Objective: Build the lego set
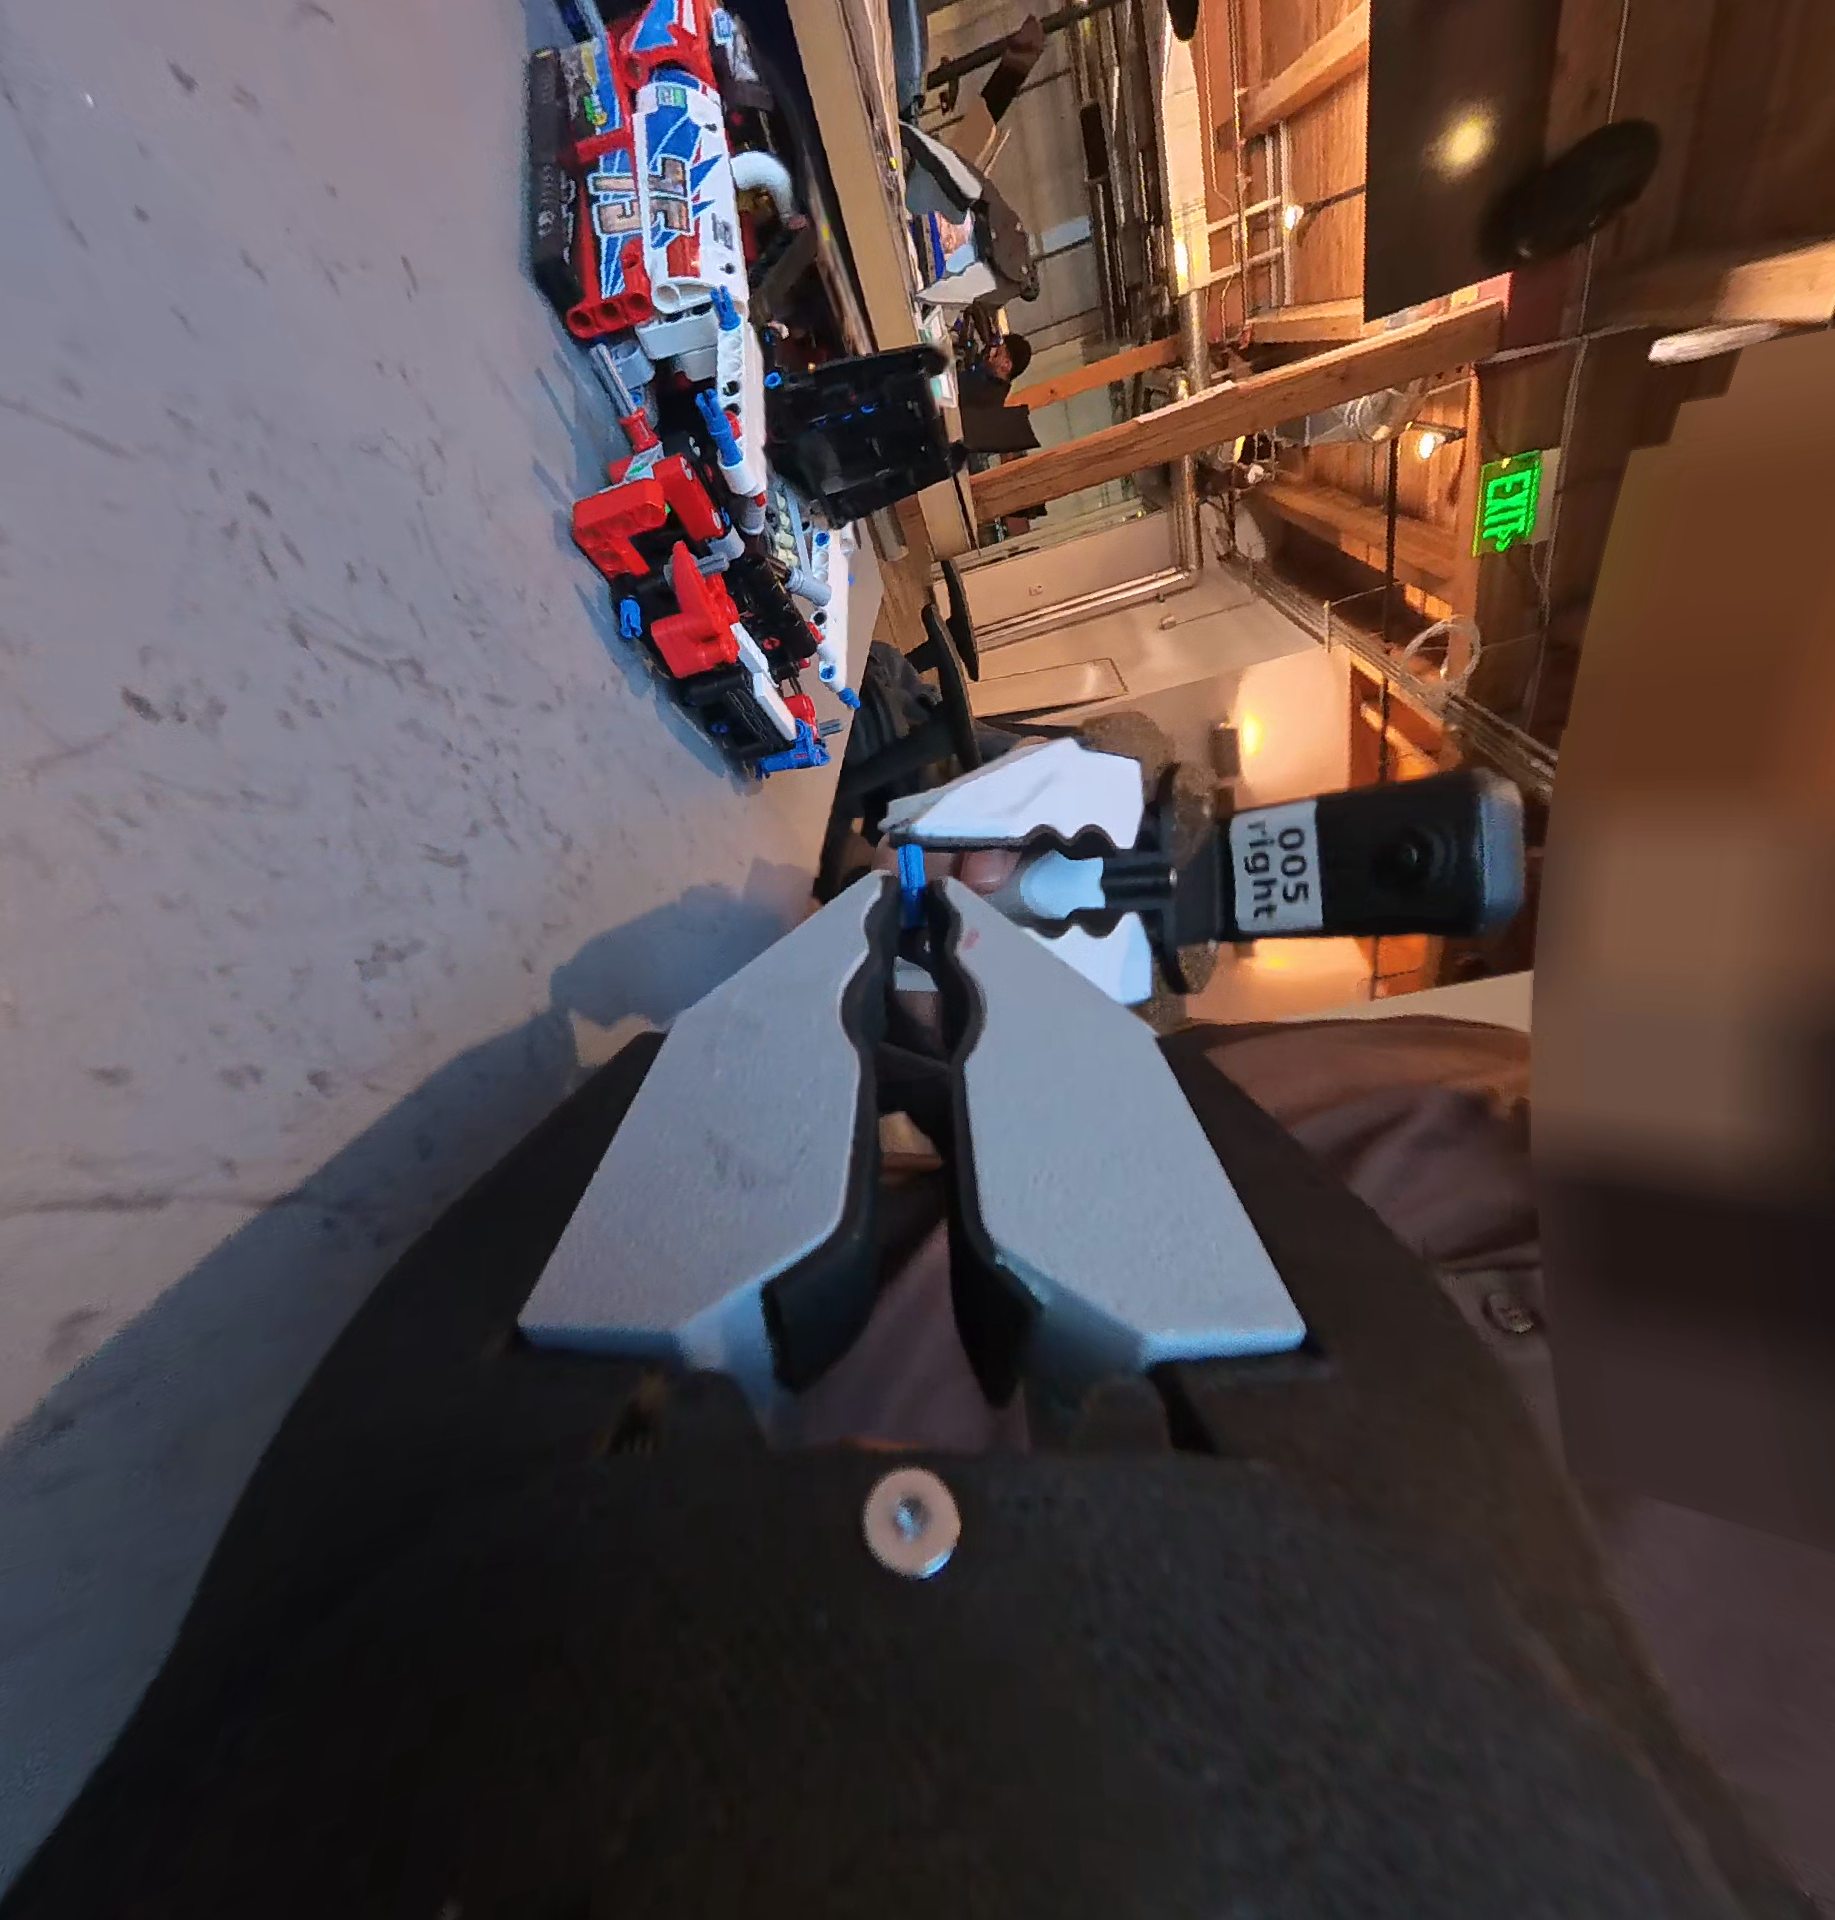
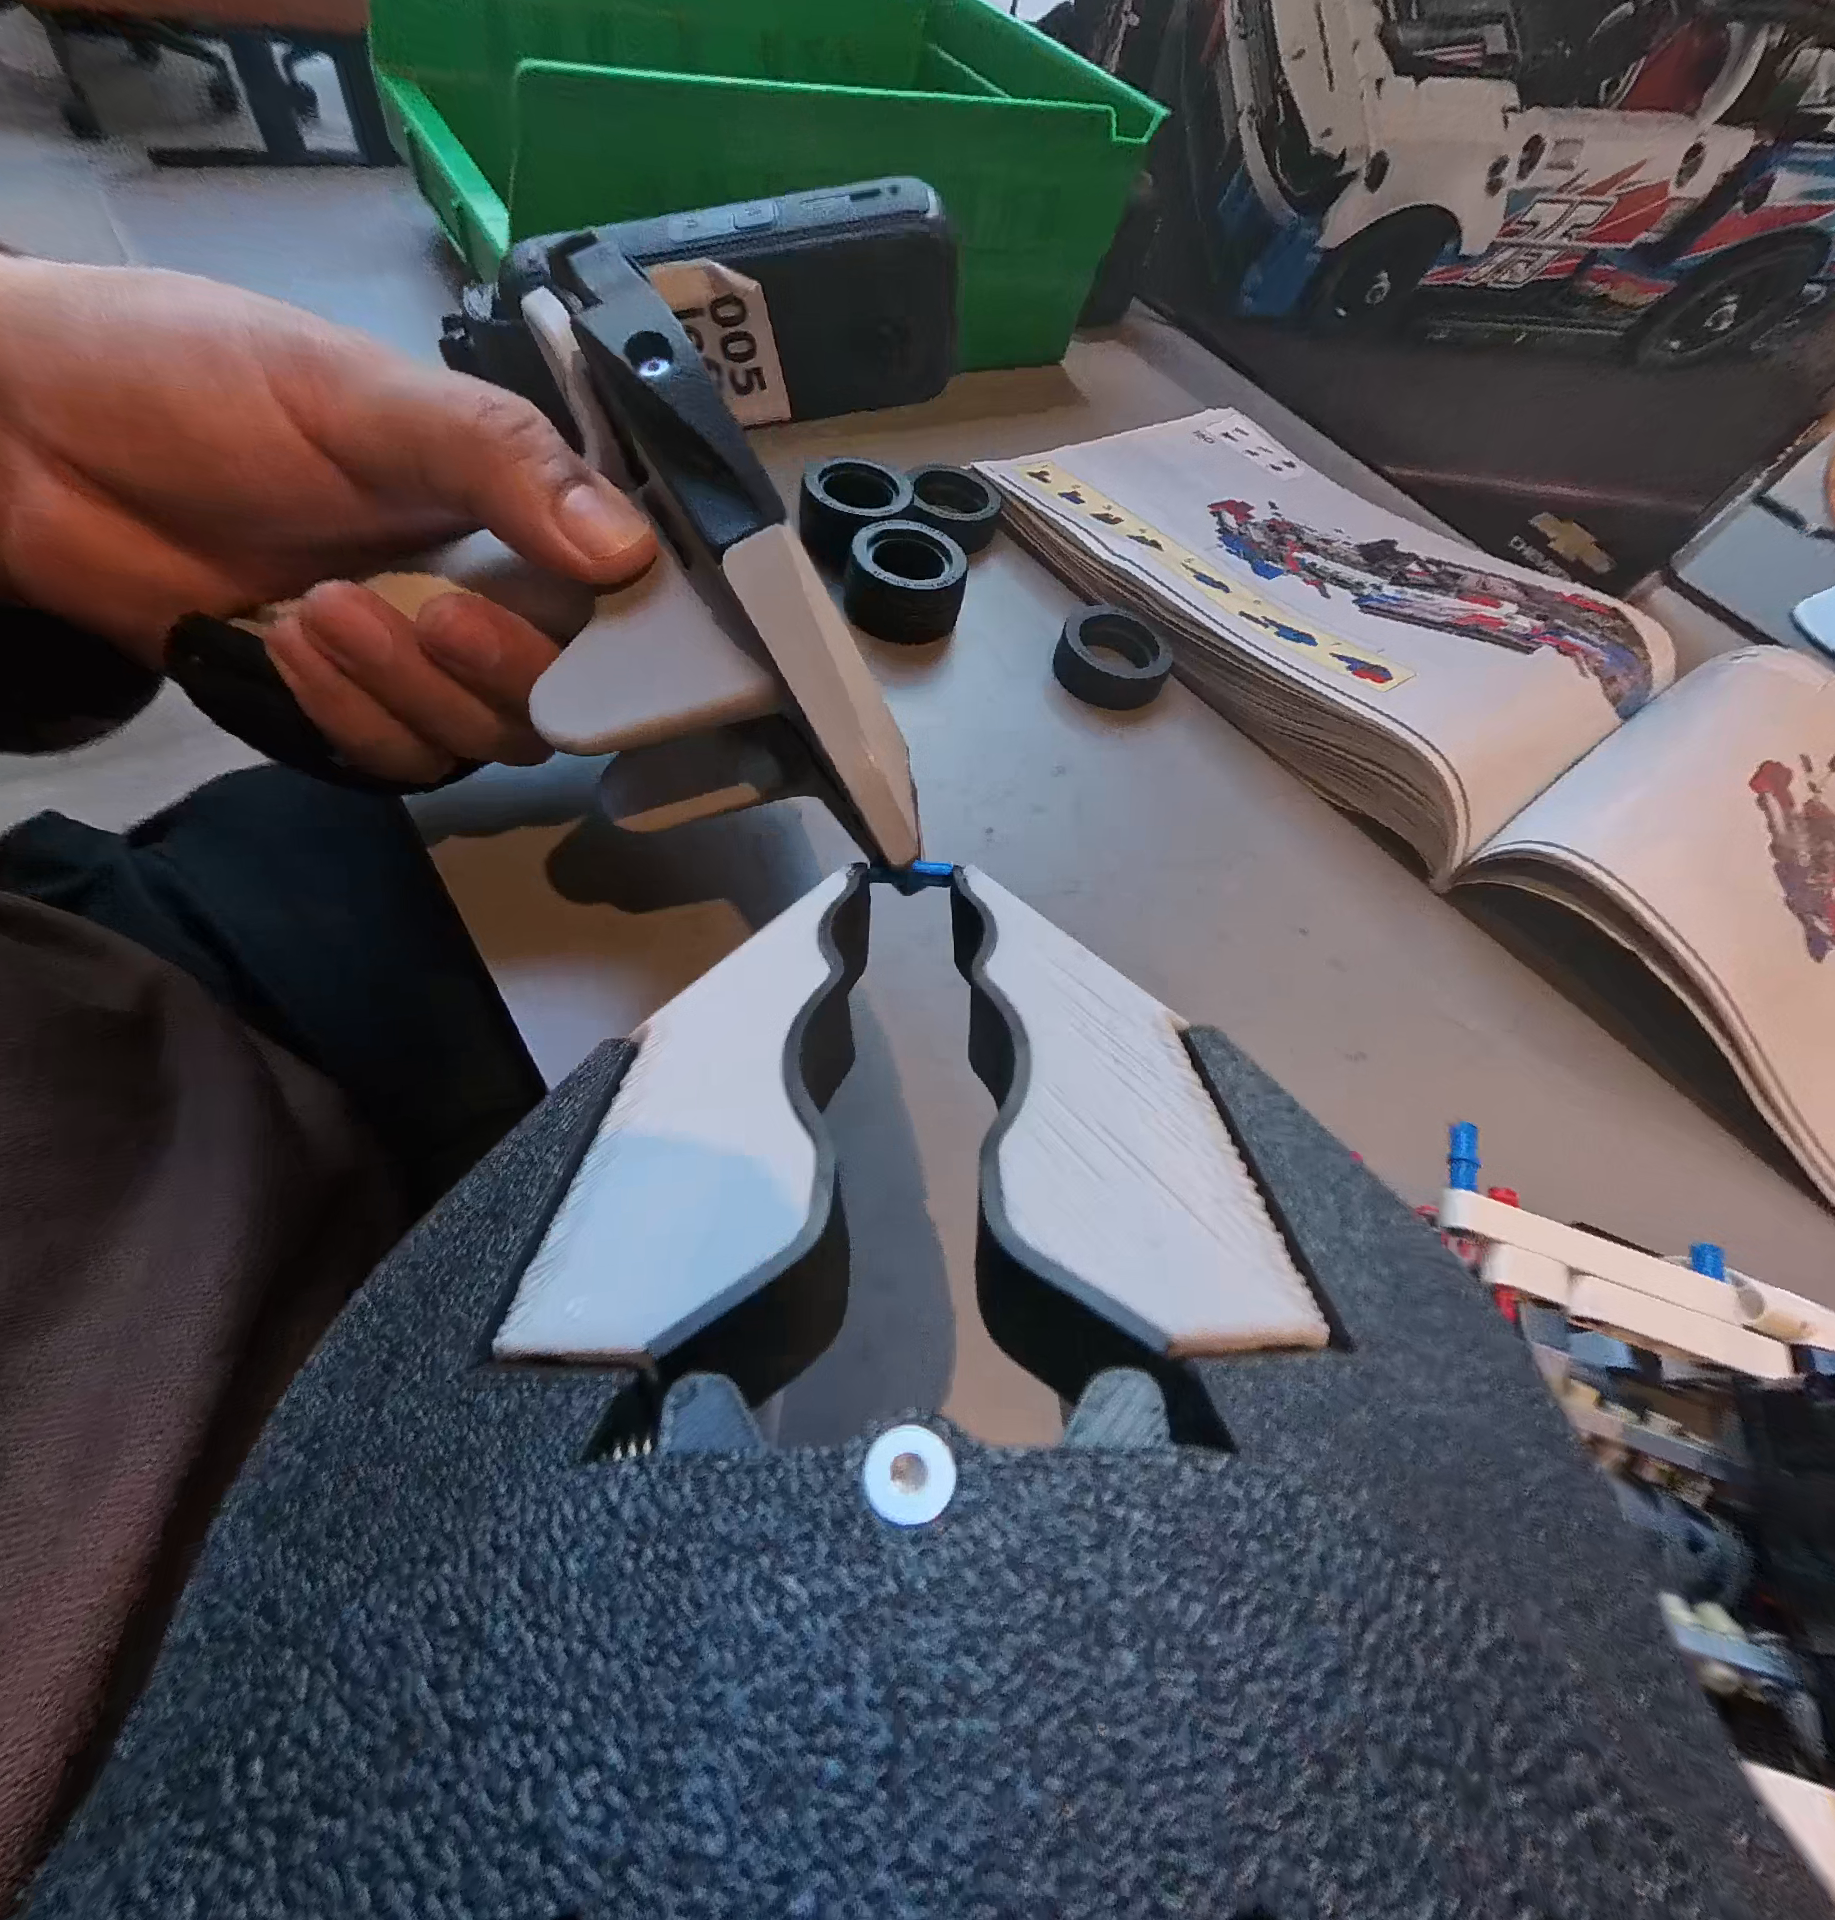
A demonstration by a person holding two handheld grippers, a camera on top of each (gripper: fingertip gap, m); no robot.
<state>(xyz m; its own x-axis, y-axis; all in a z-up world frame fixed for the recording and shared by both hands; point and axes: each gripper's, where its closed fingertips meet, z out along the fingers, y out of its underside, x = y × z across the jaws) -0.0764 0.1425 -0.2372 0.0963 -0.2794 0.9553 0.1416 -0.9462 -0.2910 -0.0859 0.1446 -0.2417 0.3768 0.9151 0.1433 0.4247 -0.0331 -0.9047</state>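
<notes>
A small blue pin (image 1: 910, 881) is held in the air between both grippers, above the table's near edge. My left gripper (image 1: 911, 902) is shut on it, and the pin sticks out past the tips. In the right wrist view the pin (image 2: 921, 871) lies crosswise between the tips of my right gripper (image 2: 908, 881), which is closed on its ends. The left gripper (image 2: 892, 831) comes in from the upper left, held by a hand (image 2: 269, 468), and pinches the pin's left part. The part-built red, white and blue car (image 1: 684, 436) lies on the table farther off.
Several black tyres (image 2: 902, 566) lie on the grey table (image 2: 1152, 883) beside an open instruction book (image 2: 1360, 644). A green bin (image 2: 788, 135) and the set's box (image 2: 1515, 208) stand at the back. The car (image 2: 1671, 1351) is at the right edge. Only a small space, under 4 cm, lies between the two pairs of fingers.
</notes>
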